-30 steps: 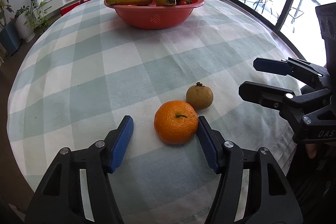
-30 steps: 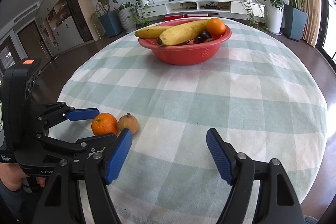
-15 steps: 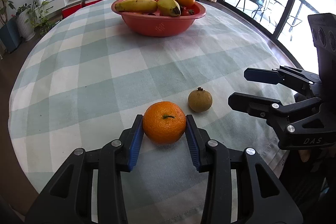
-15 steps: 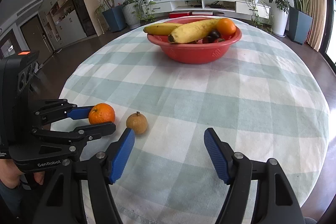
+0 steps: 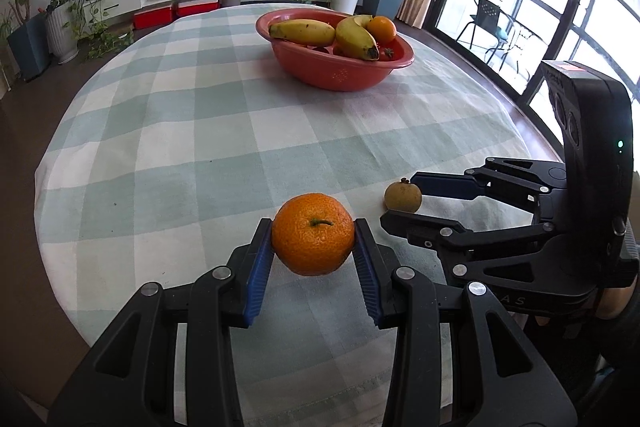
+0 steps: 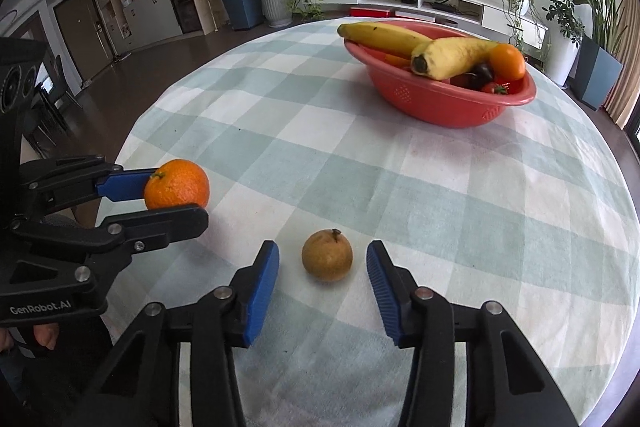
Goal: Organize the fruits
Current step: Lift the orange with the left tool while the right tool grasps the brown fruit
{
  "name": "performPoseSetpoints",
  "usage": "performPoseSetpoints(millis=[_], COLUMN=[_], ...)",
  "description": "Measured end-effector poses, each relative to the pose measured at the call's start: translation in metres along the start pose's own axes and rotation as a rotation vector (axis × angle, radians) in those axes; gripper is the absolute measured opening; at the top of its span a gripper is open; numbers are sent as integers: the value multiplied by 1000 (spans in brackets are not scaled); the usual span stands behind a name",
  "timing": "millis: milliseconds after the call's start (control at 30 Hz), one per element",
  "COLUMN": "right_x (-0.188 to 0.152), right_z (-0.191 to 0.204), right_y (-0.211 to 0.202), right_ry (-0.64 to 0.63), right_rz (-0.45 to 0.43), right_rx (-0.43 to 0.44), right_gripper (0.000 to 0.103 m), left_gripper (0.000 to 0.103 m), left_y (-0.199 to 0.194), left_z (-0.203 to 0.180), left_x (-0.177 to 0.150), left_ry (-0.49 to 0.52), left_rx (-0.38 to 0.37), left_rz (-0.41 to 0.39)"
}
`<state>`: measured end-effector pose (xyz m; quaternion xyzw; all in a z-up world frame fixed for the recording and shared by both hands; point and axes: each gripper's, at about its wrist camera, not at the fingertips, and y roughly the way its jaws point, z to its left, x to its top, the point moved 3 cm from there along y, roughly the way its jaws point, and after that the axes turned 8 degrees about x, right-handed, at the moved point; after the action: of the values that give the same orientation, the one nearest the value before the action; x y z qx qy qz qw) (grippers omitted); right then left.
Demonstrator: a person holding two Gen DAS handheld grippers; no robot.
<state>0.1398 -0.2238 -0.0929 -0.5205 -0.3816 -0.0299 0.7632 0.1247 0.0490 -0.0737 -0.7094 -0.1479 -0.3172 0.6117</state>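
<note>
My left gripper is shut on an orange and holds it just above the checked tablecloth; it also shows in the right wrist view. My right gripper is open around a small brown round fruit that lies on the cloth, pads apart from it on both sides. The brown fruit also shows in the left wrist view. A red bowl at the far side holds bananas, an orange and small dark and red fruits.
The round table has a green and white checked cloth. Its near edge is close under both grippers. Beyond the table are potted plants, a low TV shelf and glass doors on the right.
My left gripper closed on the orange and lifted it slightly. My right gripper moved left and forward until its open fingers sat on either side of the brown fruit.
</note>
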Motion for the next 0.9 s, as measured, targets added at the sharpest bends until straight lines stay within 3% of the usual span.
performPoseSetpoints(millis=[167, 267, 600, 900], right_x=[-4, -3, -1, 37], right_z=[1, -1, -15, -65], right_y=[4, 3, -16, -72], right_ry=[-25, -22, 43, 131], right_rz=[13, 10, -40, -172], right_rx=[-21, -23, 9, -11], right_gripper=[39, 30, 29, 29], left_gripper=[37, 37, 37, 37], left_y=[1, 2, 3, -10], left_z=[1, 0, -7, -21], left_x=[-1, -2, 4, 73], left_ry=[-2, -3, 7, 52], left_rx=[-3, -3, -15, -45], left_rz=[1, 5, 0, -87])
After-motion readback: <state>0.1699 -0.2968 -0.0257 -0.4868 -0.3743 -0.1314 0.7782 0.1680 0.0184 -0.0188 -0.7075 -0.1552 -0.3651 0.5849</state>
